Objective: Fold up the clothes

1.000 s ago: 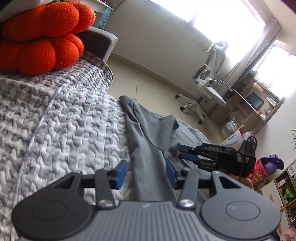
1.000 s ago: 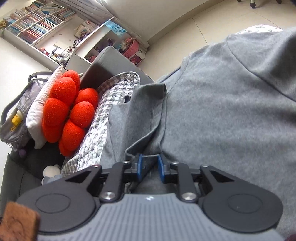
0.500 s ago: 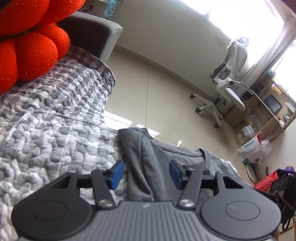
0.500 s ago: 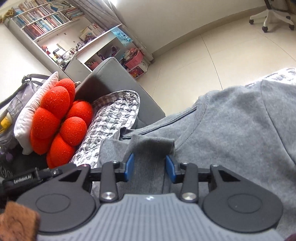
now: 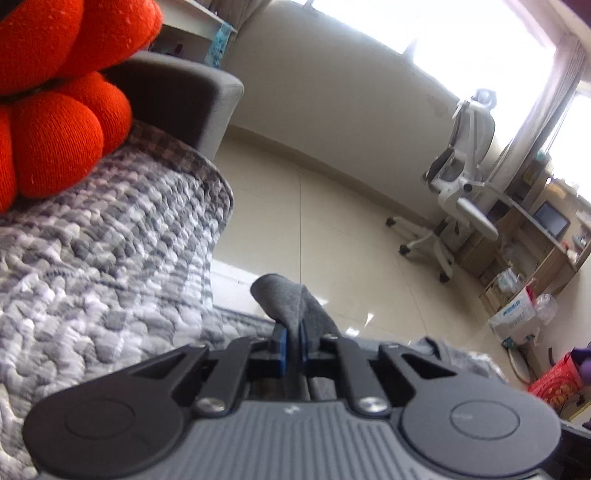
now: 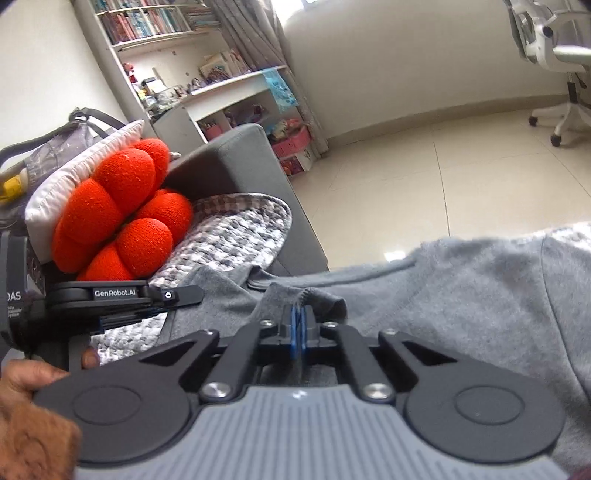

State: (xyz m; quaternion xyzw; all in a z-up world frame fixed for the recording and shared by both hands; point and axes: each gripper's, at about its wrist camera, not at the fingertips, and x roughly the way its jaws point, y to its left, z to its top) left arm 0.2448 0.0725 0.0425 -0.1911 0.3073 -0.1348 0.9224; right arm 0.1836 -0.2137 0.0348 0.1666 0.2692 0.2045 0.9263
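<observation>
The bookshelf (image 6: 155, 22) against the far wall was packed with books, and the lower white shelf (image 6: 236, 79) held a clutter too small to name; a pink basket (image 6: 295, 142) sat on the floor beneath it. By the desk (image 5: 546, 236) a white bag (image 5: 513, 317) stood open, its contents unclear. The grey shirt (image 6: 461, 302) lay spread over the quilted grey blanket (image 5: 92, 266) on the sofa (image 6: 236, 162), reaching to the seat's front edge, beyond which the tiled floor (image 6: 424, 184) stretched bare to the white office chair (image 5: 461, 177). The left gripper (image 5: 291, 345) had closed its blue pads on a raised fold of the shirt, which stuck up past the fingertips. The right gripper (image 6: 298, 328) had likewise pinched a bunched edge of the shirt tight between its pads, near the collar. An orange knotted cushion (image 6: 122, 210) leaned on a white pillow (image 6: 74, 166) at the sofa's armrest end, well clear of both tools. The person's hand (image 6: 33, 380) on the left tool's handle was half cut off, and the shirt's lower part lay hidden under the gripper bodies.
</observation>
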